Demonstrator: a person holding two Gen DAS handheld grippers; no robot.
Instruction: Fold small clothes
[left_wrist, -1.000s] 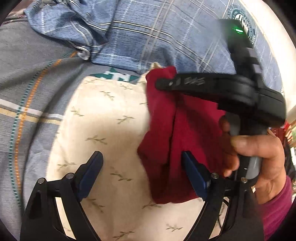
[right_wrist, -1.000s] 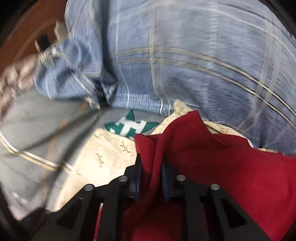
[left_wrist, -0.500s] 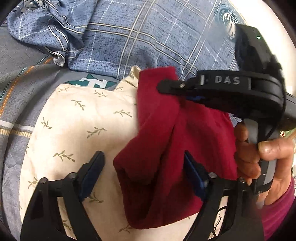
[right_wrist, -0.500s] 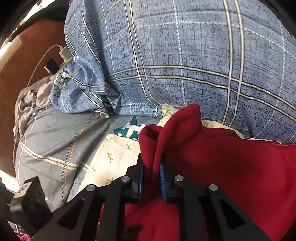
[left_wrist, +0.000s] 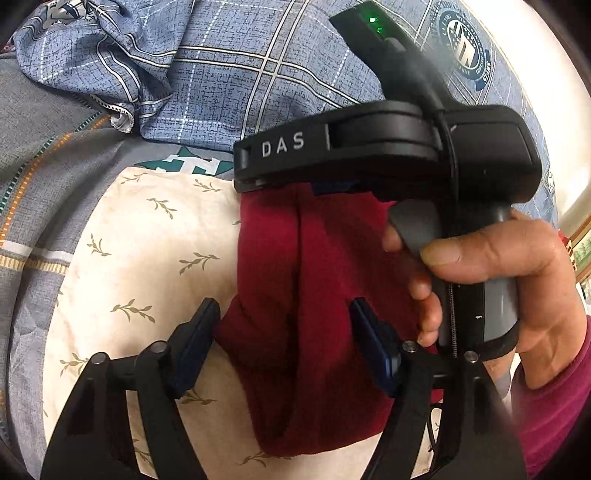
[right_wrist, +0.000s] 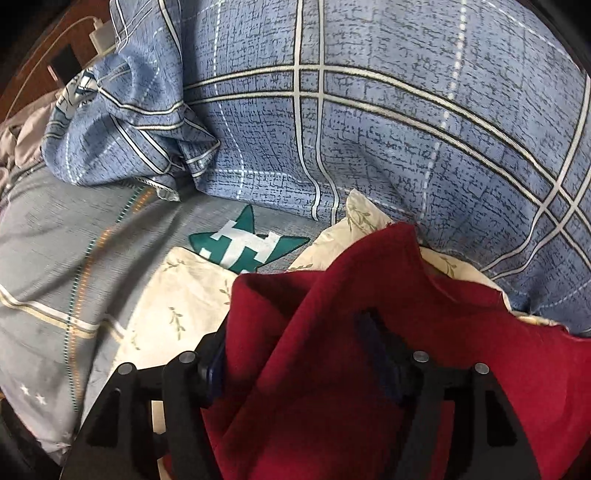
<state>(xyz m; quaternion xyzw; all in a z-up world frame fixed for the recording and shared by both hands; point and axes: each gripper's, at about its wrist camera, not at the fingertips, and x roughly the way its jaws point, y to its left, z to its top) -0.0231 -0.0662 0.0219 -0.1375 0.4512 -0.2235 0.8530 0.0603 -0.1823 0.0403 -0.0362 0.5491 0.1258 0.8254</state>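
My jaws on both sides stand released around the bunched red garment (left_wrist: 325, 295) on the cream pillow (left_wrist: 147, 258), so folding seems barely begun.

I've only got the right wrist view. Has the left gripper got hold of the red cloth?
Observer: No. The left gripper is open. Its fingers stand on either side of the red cloth's hanging fold and do not pinch it.
Operator: Where does the cloth's bottom end sit?
Observer: Over the cream leaf-print pillow, low between the left fingers. I cannot tell whether it touches.
Operator: Is any light showing on the right gripper?
Observer: Yes. A green light is lit on top of the right gripper, which sits above the cloth's upper edge.
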